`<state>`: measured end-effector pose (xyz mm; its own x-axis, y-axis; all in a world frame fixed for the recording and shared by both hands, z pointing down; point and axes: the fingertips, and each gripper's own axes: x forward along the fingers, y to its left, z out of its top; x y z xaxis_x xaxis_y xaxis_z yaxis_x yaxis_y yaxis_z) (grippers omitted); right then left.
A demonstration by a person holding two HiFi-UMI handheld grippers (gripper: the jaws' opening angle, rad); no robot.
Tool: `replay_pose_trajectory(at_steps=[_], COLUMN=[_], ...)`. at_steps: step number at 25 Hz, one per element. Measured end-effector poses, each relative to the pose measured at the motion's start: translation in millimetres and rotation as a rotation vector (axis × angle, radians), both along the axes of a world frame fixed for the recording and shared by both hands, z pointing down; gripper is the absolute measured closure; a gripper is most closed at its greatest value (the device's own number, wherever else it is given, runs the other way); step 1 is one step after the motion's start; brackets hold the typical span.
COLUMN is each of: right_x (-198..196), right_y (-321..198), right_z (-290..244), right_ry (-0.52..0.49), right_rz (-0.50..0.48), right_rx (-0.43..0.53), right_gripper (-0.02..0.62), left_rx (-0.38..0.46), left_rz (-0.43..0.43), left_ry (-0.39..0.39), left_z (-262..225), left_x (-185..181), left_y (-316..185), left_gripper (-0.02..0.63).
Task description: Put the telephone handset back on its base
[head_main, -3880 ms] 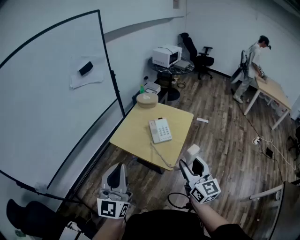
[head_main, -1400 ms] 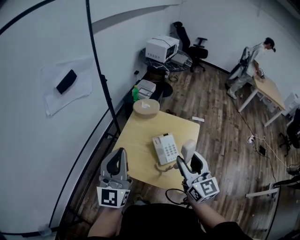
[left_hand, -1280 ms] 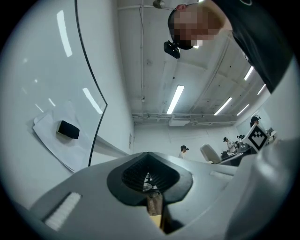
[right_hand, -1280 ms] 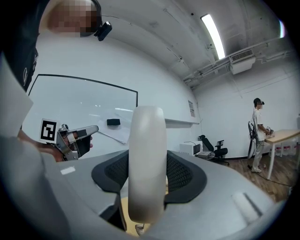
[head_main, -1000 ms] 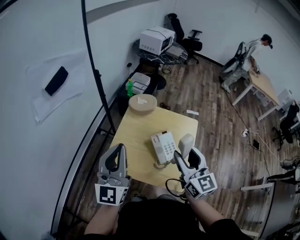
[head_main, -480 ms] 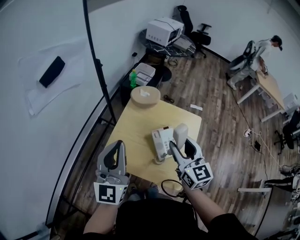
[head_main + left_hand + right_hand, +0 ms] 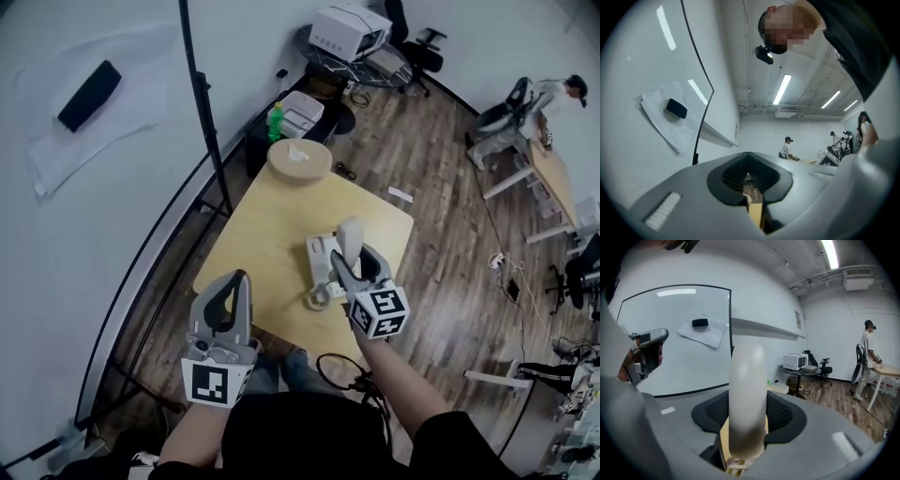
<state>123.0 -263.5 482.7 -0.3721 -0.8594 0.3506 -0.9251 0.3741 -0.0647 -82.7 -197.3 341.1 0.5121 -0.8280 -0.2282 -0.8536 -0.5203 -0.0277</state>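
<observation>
Wood-plank flooring runs across a large white-walled room. The light wooden table stands beside a big whiteboard on a black frame. From the head view I see a black eraser on a sheet of paper fixed to that board. At the table's far corner sits a round tan box (I cannot tell more than its shape). Past it are a green bottle, a white appliance on a dark round stand, and an office chair. Far off to the right a person stands at a second desk.

The telephone base lies flat on the table, toward its near right side. Its coiled cord is looped on the tabletop just in front of it. My right tool pinches the handset and holds it upright. In the head view the handset overlaps the right part of the base, and I cannot tell whether the two touch. The right gripper view shows the handset's pale rounded body between the two jaws, rising up the middle of the frame. My left tool hangs over the table's near edge, well apart from the phone. Its jaws are pressed together with nothing between them.
</observation>
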Motion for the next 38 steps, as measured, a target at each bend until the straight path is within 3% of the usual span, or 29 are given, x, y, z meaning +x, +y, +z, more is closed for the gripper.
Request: replay_pose_trajectory(at_steps=[11, 17, 38], right_x=[-3, -2, 3], right_y=[-43, -42, -28], right_z=[114, 169, 241], right_ry=[0.075, 0.092, 0.147], right_rz=[0.016, 0.041, 0.126], right_rx=[-0.180, -0.299, -0.524], right_gripper=[0.371, 0.371, 0.371], left_rx=[-0.046, -0.076, -0.104], left_rz=[-0.028, -0.039, -0.048], left_ry=[-0.002, 0.002, 0.011], left_z=[37, 53, 73], left_x=[-9, -16, -23], left_y=[2, 7, 15], left_gripper=[0.606, 0.606, 0.606])
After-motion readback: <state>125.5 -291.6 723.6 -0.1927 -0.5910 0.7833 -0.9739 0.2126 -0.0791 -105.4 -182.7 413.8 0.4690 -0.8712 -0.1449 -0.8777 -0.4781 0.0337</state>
